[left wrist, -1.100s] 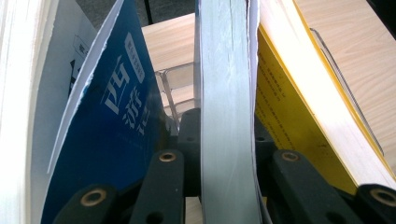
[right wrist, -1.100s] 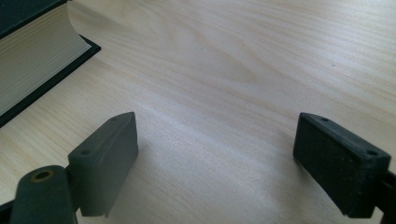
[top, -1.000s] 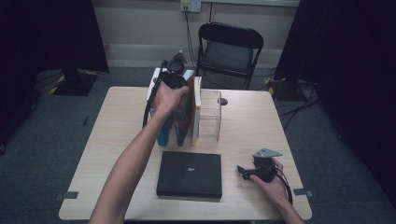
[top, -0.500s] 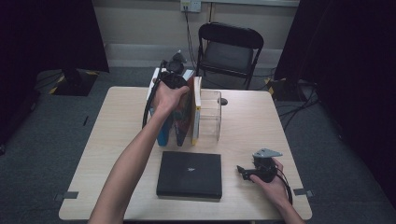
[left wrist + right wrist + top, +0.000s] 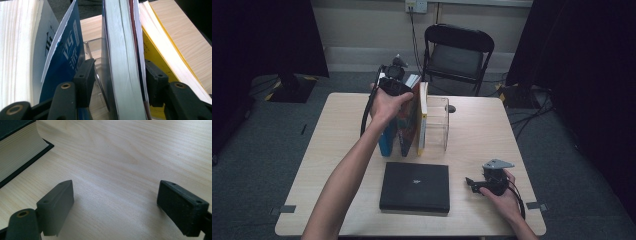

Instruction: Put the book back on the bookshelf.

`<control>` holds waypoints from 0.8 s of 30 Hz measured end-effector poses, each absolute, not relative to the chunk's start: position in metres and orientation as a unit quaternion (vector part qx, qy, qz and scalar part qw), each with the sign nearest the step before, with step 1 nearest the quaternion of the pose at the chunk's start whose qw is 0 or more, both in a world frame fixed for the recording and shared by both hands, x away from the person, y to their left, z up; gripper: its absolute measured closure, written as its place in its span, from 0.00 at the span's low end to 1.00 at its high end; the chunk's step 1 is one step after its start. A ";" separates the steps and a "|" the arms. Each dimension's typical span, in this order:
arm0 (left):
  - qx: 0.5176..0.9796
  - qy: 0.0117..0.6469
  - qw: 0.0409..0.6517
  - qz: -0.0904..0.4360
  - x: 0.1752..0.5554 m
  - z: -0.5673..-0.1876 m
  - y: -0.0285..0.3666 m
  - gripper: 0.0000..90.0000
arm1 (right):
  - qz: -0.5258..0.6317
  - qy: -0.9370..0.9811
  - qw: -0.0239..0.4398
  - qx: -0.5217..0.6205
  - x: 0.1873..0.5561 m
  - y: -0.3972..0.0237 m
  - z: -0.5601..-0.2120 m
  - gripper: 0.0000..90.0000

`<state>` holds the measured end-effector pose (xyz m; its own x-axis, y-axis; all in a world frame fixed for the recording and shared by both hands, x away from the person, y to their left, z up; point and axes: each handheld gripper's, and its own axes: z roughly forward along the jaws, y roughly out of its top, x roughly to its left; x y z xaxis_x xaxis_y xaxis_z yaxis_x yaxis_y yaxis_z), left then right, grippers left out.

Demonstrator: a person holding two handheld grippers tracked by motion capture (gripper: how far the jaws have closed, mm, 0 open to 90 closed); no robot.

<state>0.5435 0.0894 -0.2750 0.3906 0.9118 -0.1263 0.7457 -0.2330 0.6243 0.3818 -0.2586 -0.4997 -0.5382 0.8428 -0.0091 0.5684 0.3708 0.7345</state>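
Several books stand upright in a clear plastic holder at the middle of the table: a blue one, a dark red one and a yellow one. My left gripper reaches down onto their tops. In the left gripper view its jaws straddle the thick book with grey page edges. They have just been opening, and a gap shows at the left pad. My right gripper rests open on the table beside a flat black book, nothing between its pads.
The wooden table has bare room at its left and right sides. A black folding chair stands behind the far edge. The black book's page edge lies to the left of the right gripper.
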 end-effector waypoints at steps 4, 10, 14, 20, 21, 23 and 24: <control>0.780 0.525 0.311 0.139 0.538 -0.274 0.090 0.49 | 0.349 0.804 0.196 0.439 0.382 -0.259 -0.500 0.15; 0.778 0.523 0.318 0.145 0.531 -0.275 0.093 0.46 | 0.350 0.804 0.196 0.439 0.382 -0.259 -0.500 0.15; 0.784 0.515 0.313 0.151 0.525 -0.275 0.094 0.44 | 0.349 0.804 0.197 0.439 0.382 -0.259 -0.500 0.15; 0.784 0.506 0.325 0.154 0.517 -0.276 0.097 0.41 | 0.349 0.804 0.196 0.440 0.382 -0.258 -0.500 0.15; 0.786 0.503 0.323 0.157 0.515 -0.277 0.097 0.42 | 0.349 0.804 0.196 0.440 0.382 -0.258 -0.500 0.15; 0.794 0.489 0.325 0.157 0.512 -0.280 0.098 0.41 | 0.349 0.804 0.196 0.440 0.382 -0.258 -0.500 0.15; 0.792 0.490 0.330 0.156 0.511 -0.281 0.098 0.41 | 0.349 0.804 0.196 0.440 0.382 -0.258 -0.500 0.15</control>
<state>0.5107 0.0980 -0.2806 0.4709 0.8788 -0.0770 0.6735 -0.3018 0.6747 0.3815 -0.2584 -0.4996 -0.5361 0.8441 -0.0086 0.5695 0.3691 0.7344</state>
